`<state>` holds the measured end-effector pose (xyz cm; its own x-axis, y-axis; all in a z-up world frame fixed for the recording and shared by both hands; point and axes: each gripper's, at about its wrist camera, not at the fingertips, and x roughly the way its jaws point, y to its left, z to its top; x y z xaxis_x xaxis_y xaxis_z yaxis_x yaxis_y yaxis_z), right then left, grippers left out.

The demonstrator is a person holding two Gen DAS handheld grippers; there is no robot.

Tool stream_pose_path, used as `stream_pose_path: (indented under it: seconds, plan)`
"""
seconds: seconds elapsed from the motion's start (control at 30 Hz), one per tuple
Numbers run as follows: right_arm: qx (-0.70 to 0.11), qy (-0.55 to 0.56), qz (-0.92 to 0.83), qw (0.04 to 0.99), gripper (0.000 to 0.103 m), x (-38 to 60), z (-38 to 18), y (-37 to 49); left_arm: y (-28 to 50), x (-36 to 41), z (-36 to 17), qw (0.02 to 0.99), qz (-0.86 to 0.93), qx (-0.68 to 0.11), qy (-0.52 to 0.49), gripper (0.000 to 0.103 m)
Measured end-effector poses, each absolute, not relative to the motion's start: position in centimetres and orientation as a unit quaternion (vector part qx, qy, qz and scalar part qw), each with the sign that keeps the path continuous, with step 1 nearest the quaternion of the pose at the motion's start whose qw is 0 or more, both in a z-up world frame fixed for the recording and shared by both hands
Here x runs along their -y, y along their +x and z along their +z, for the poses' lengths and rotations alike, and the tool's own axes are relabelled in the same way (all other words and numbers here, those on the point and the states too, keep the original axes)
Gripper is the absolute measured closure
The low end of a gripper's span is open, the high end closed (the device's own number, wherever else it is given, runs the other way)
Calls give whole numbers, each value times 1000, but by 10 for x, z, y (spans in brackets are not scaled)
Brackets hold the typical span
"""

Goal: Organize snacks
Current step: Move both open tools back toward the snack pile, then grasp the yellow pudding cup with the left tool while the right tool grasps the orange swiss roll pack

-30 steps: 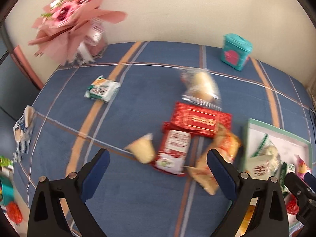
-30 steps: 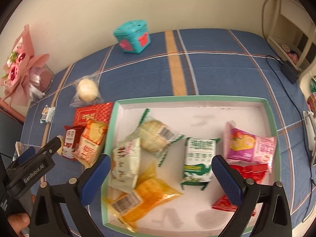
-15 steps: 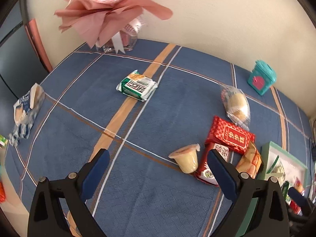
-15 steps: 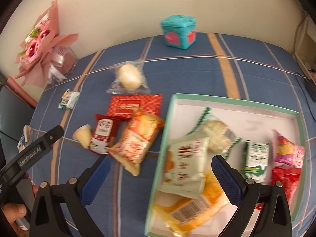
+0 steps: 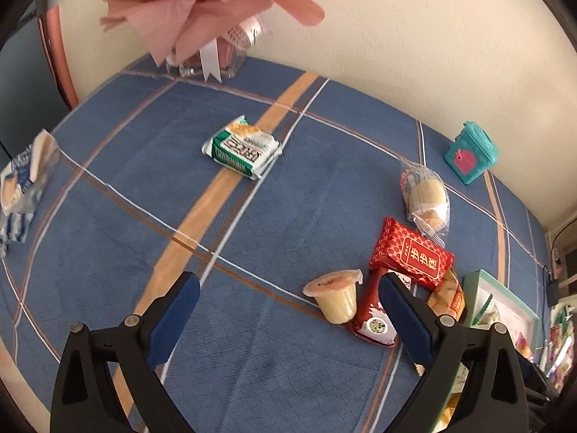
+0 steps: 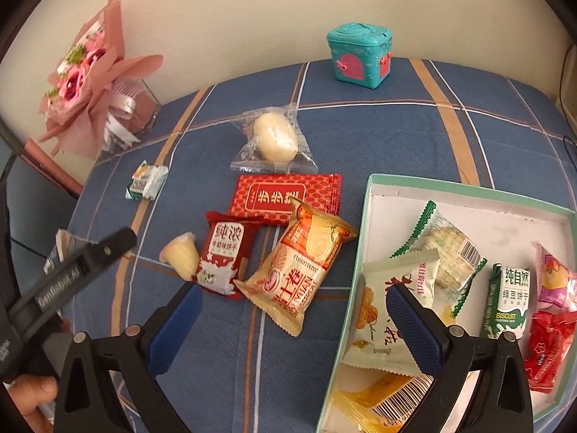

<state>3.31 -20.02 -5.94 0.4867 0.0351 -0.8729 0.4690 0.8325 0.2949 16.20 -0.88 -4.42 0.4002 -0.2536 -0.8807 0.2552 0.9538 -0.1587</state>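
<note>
A: Where are the two grippers?

B: The left gripper (image 5: 285,306) hangs over the blue plaid tablecloth (image 5: 119,238) with its fingers spread wide and nothing between them. The right gripper (image 6: 292,319) is the same — blue pads far apart, holding nothing, with its right finger over the near-left corner of the green-rimmed tray (image 6: 468,189).

A: And the loose snacks?

B: In the right wrist view they cluster at about 11 o'clock from the gripper. An orange-and-cream egg roll bag (image 6: 304,263) lies tilted, just beside the tray's left wall. Its upper end overlaps the flat red packet (image 6: 285,198), and the dark red milk biscuit packet (image 6: 225,252) sits at its 9 o'clock, touching a tipped jelly cup (image 6: 182,254). A clear bag with a pale bun (image 6: 276,139) lies at 12 o'clock from the red packet.

A: Anything further out?

B: A green-and-white packet (image 5: 241,148) lies alone on the orange stripe, at 12 o'clock in the left wrist view. A blue-and-white packet (image 5: 21,184) sits at the cloth's edge at 9 o'clock.

A: In the tray?

B: Several wrapped snacks — among them a green biscuit pack (image 6: 508,301) and a cream packet (image 6: 393,314) leaning on the left wall.

A: Other things?

B: A teal toy box (image 6: 360,56) and a pink bouquet (image 6: 86,83) by the wall.
</note>
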Motion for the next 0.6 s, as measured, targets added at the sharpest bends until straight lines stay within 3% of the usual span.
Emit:
stream_pose_path:
  seconds: [0.13,0.3,0.37,0.6]
  plan:
    - [-488,266,-142,819,3,206,-62,37,165,9,-51,820,-169,-546,-33,4]
    - [-494,278,-149,810,26,210,-70,42,163,21,-61,813,-171,-556,-24,6]
    - [-499,281,-145,807,38,209,-74,45,164,24,-63,812,-169,-558,-26,15]
    - [-511,283,-138,800,41,206,-88,49,164,36,-76,804,-176,-568,-26,31]
